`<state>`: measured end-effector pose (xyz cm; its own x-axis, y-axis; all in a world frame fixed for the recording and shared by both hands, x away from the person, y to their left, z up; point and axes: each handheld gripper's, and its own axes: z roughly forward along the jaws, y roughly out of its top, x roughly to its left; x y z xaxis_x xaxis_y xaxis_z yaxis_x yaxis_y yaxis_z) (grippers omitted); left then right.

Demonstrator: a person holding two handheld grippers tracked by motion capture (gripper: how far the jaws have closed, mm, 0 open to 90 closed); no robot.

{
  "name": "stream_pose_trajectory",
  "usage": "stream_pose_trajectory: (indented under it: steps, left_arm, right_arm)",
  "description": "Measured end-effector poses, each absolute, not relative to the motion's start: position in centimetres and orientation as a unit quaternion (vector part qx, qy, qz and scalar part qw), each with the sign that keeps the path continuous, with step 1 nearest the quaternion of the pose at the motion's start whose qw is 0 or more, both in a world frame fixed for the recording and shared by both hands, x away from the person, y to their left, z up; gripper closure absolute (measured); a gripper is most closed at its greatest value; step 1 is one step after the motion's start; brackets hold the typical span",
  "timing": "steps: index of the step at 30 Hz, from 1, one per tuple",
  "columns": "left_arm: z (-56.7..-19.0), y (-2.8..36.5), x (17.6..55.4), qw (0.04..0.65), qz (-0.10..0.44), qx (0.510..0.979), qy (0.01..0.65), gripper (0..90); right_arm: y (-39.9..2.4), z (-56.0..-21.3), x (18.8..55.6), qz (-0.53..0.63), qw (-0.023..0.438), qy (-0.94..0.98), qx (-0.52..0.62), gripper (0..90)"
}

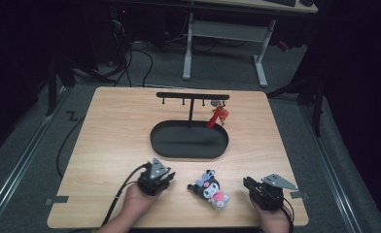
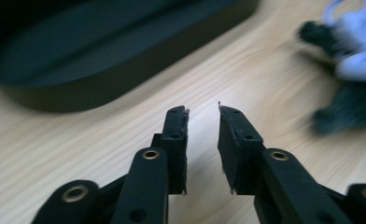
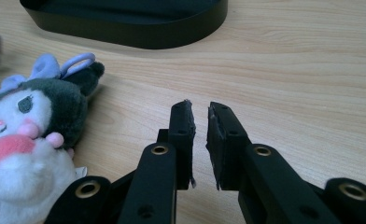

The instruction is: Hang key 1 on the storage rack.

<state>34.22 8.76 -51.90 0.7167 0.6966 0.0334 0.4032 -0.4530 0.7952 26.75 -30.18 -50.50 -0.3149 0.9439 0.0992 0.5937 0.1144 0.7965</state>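
Note:
A plush toy (image 1: 210,190) with a dark head, lilac bow and pink front lies on the wooden table between my two grippers. My left gripper (image 1: 166,178) rests low on the table to the toy's left. In the left gripper view its jaws (image 2: 203,109) stand open over bare wood, and the blurred toy (image 2: 354,70) lies off to the right. My right gripper (image 1: 249,184) sits to the toy's right. In the right gripper view its jaws (image 3: 200,105) are open by a narrow gap with nothing between them, and the toy (image 3: 36,121) lies to their left.
A black oval tray (image 1: 159,145) sits mid-table (image 2: 102,84) (image 3: 139,35), carrying a T-shaped hook stand (image 1: 192,95). A red charm (image 1: 220,115) hangs from a hook at its right end. A white desk frame (image 1: 261,63) stands on the floor beyond the table.

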Motion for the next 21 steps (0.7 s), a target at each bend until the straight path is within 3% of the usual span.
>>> stream_pose_trajectory:
  steps: [5, 9, 13, 21]
  left_arm:
    - [-51.1, 14.7, 34.5, 0.374, 0.225, 0.833, 0.339, 59.7]
    - [-52.5, 18.4, 34.3, 0.367, 0.218, 0.832, 0.355, 46.1]
    - [-52.2, 19.6, 34.8, 0.381, 0.213, 0.818, 0.375, 38.3]
    - [-52.4, 19.9, 35.5, 0.381, 0.215, 0.815, 0.379, 34.8]
  right_arm:
    - [-29.9, -50.9, 27.0, 0.382, 0.225, 0.714, 0.542, 74.9]
    - [-29.9, -51.2, 27.2, 0.371, 0.225, 0.717, 0.545, 69.1]
    - [-29.8, -51.3, 27.3, 0.367, 0.23, 0.715, 0.549, 65.8]
    - [-29.7, -51.8, 27.6, 0.346, 0.236, 0.72, 0.553, 60.4]
